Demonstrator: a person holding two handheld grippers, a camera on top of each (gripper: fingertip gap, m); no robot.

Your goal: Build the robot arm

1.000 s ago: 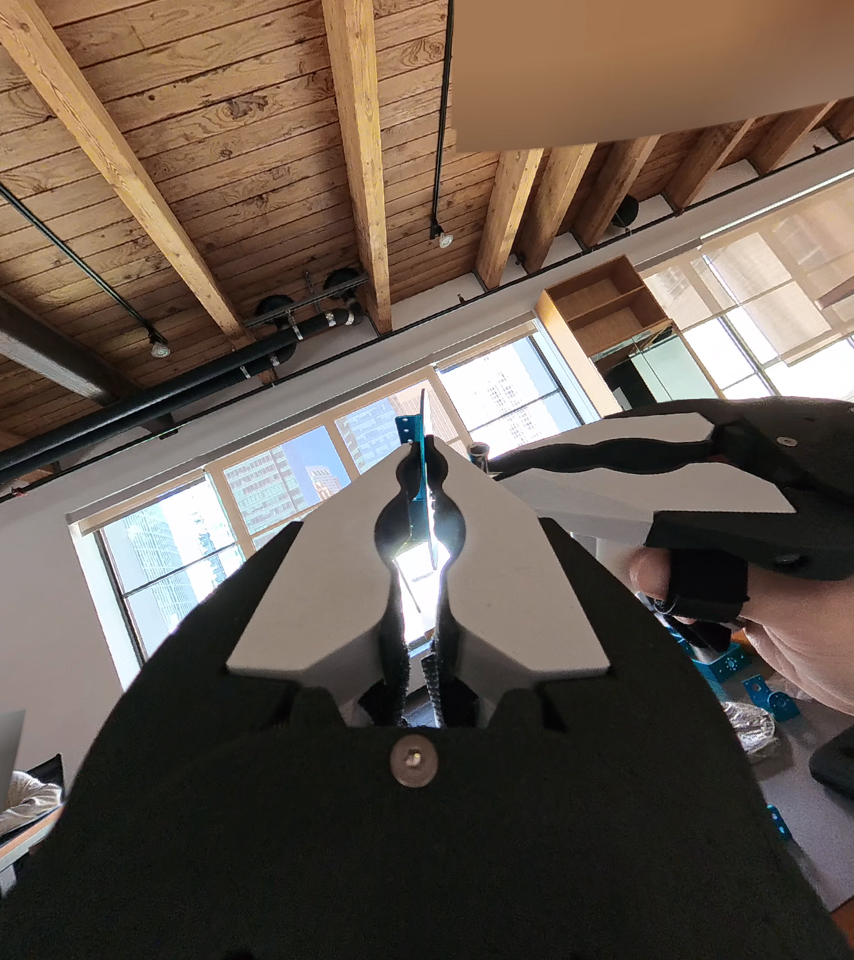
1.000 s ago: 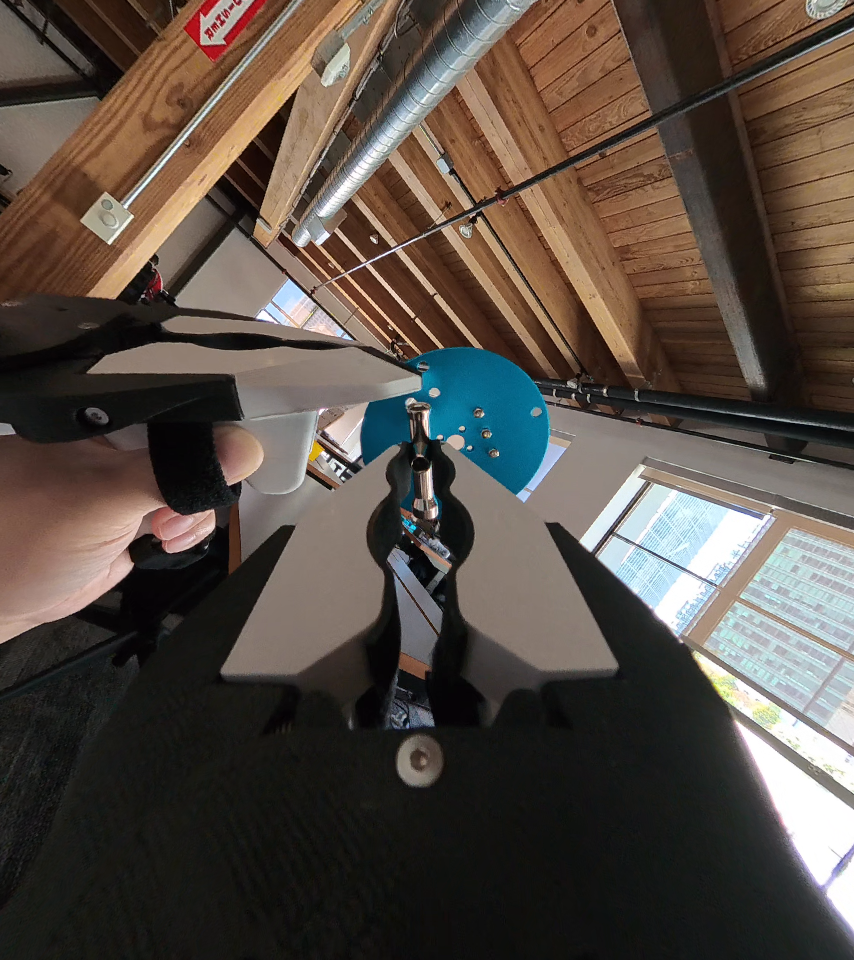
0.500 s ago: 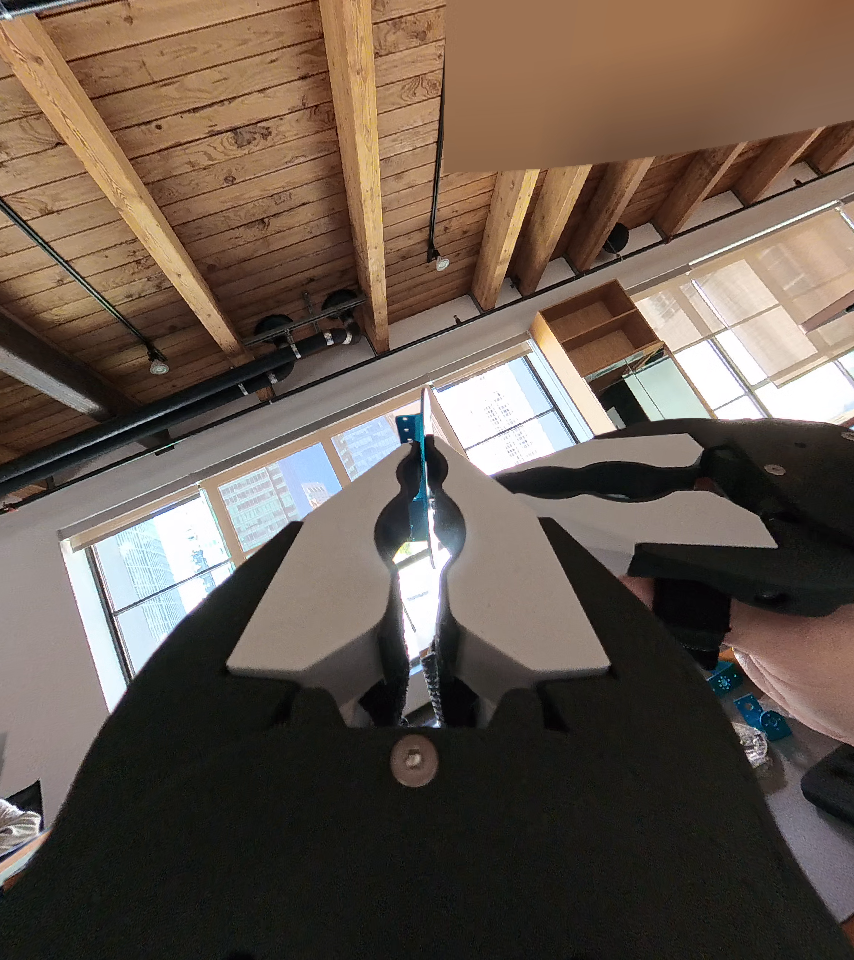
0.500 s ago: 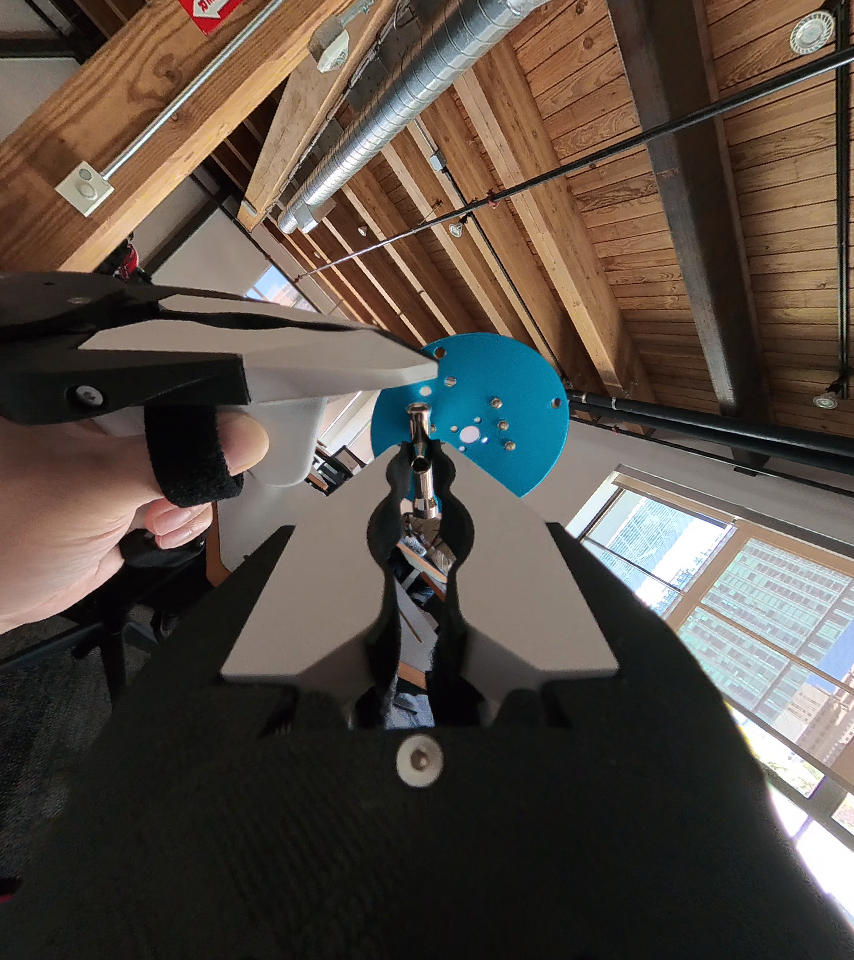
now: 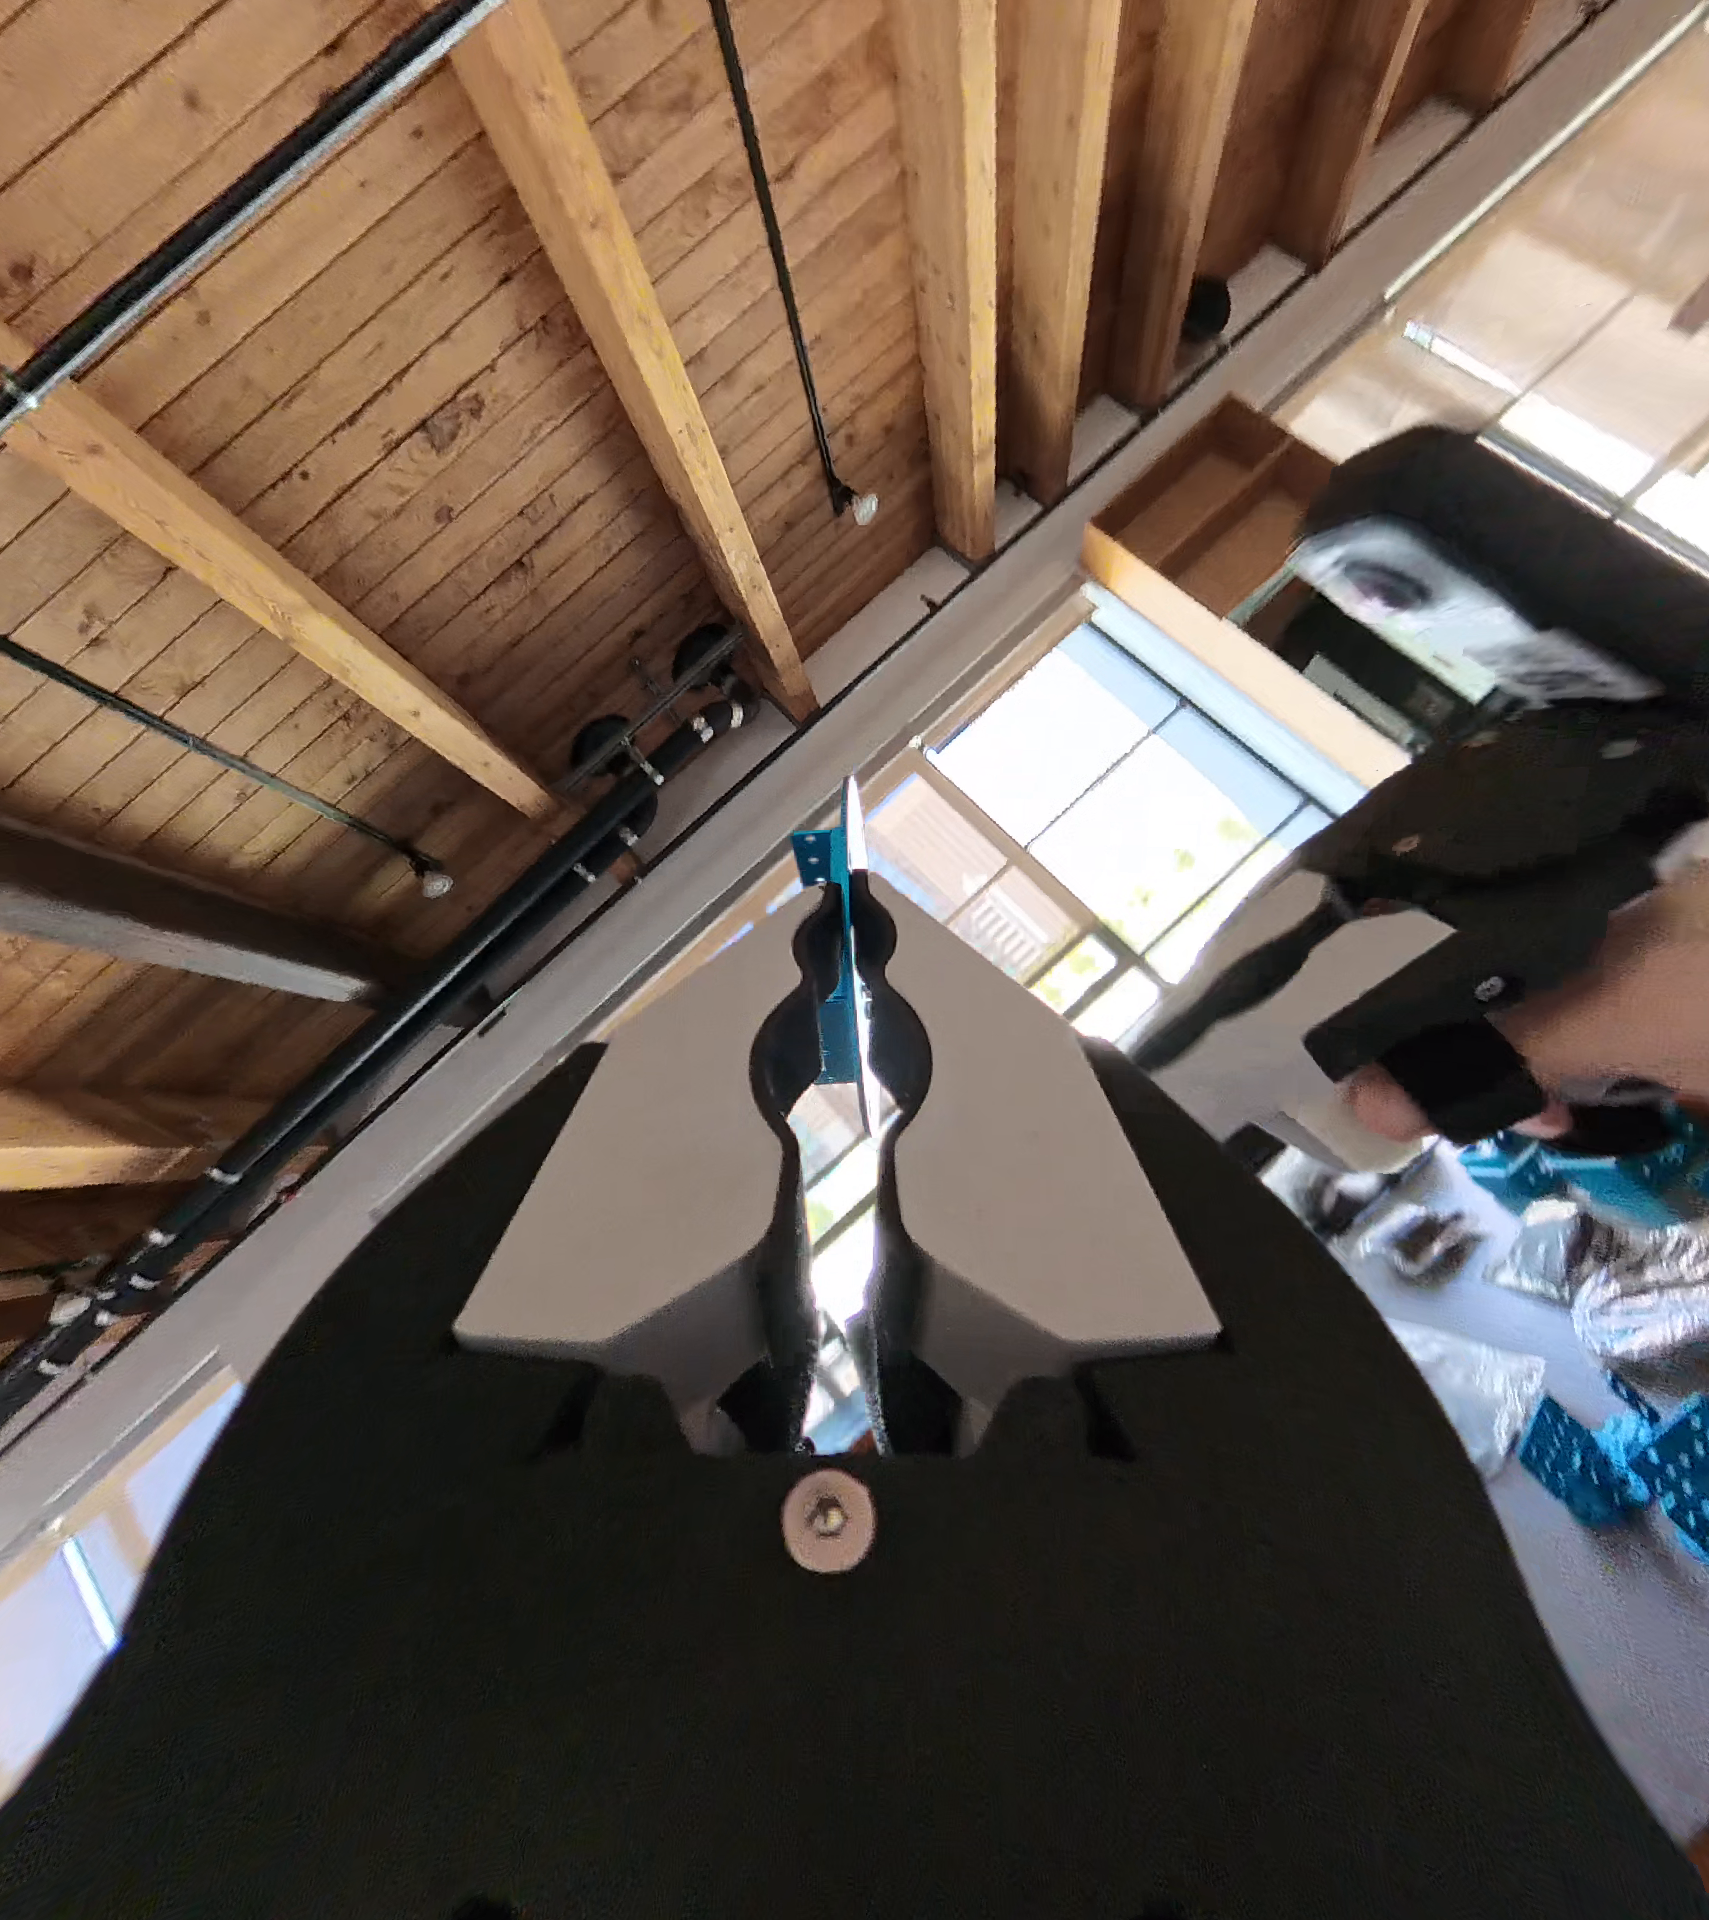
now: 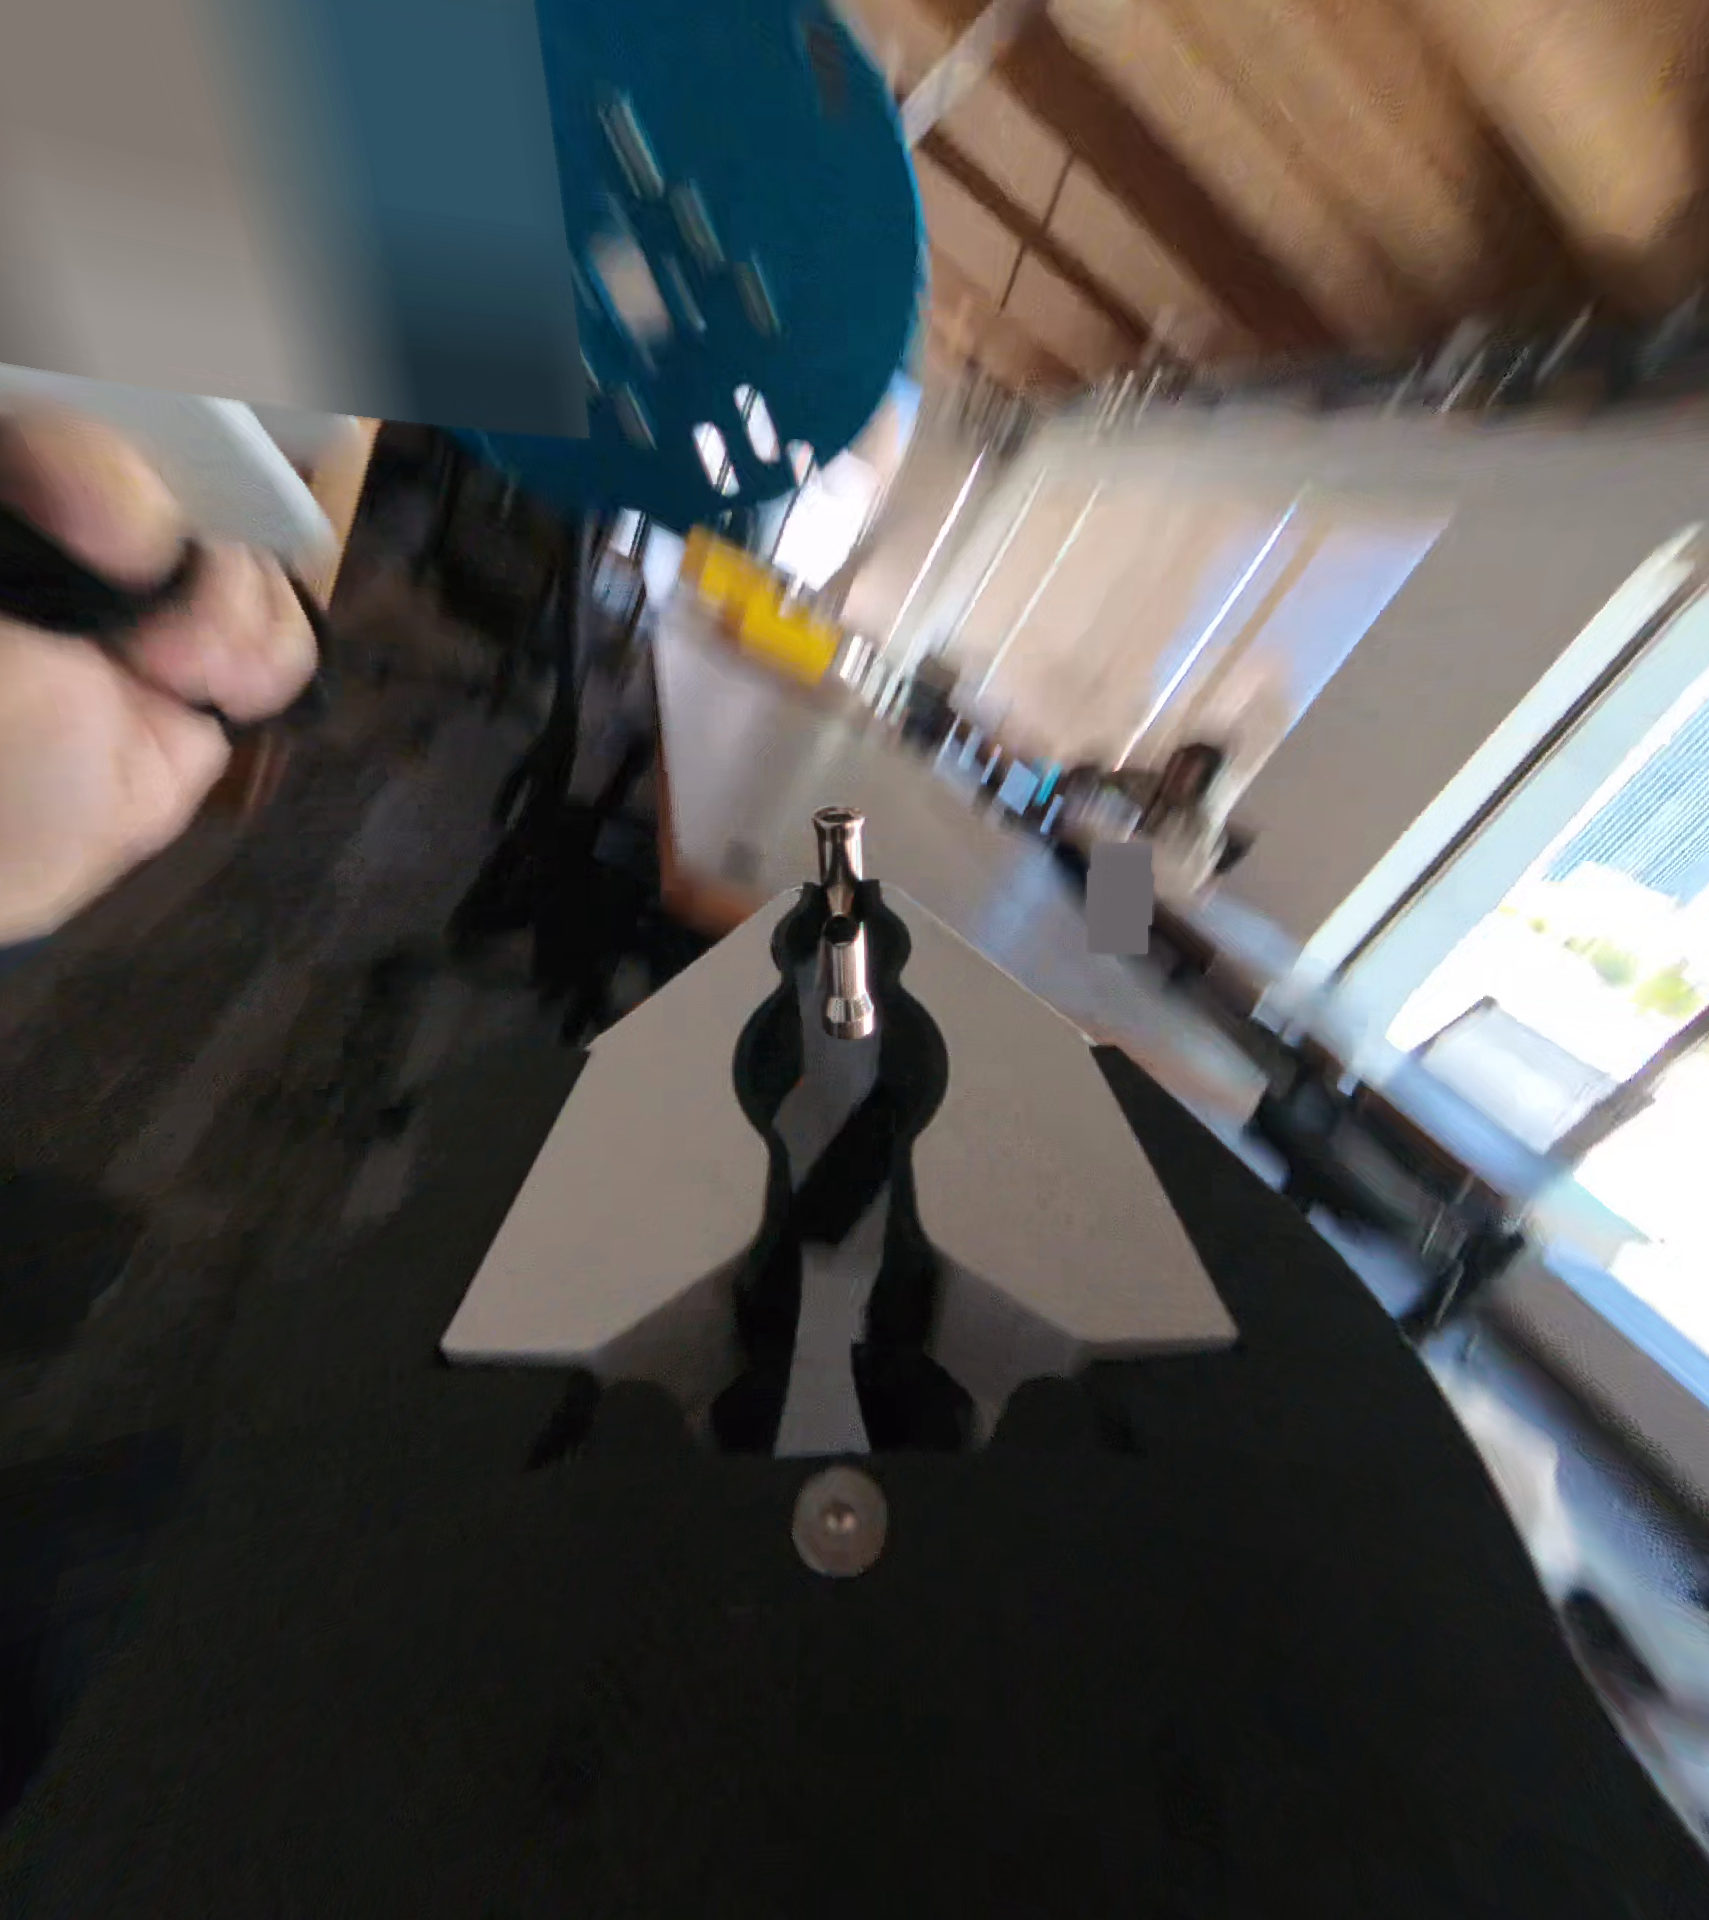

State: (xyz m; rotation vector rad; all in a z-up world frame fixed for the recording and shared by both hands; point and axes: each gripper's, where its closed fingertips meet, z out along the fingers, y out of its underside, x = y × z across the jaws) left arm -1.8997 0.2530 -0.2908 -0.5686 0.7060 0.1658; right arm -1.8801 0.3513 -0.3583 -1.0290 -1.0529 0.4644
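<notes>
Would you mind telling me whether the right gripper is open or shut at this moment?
Shut: the right gripper has its fingertips closed on a small silver metal pin, whose end sticks out past them.

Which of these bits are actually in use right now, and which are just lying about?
In use:
- blue disc, clamped edge-on in the left tool
- metal pin, clamped in the right tool

Lying about:
- blue brackets on the table
- foil bags on the table

Wooden ceiling beams (image 5: 621, 312), windows (image 5: 1120, 769), blue perforated brackets (image 5: 1681, 1465), crumpled foil (image 5: 1681, 1288)
</notes>
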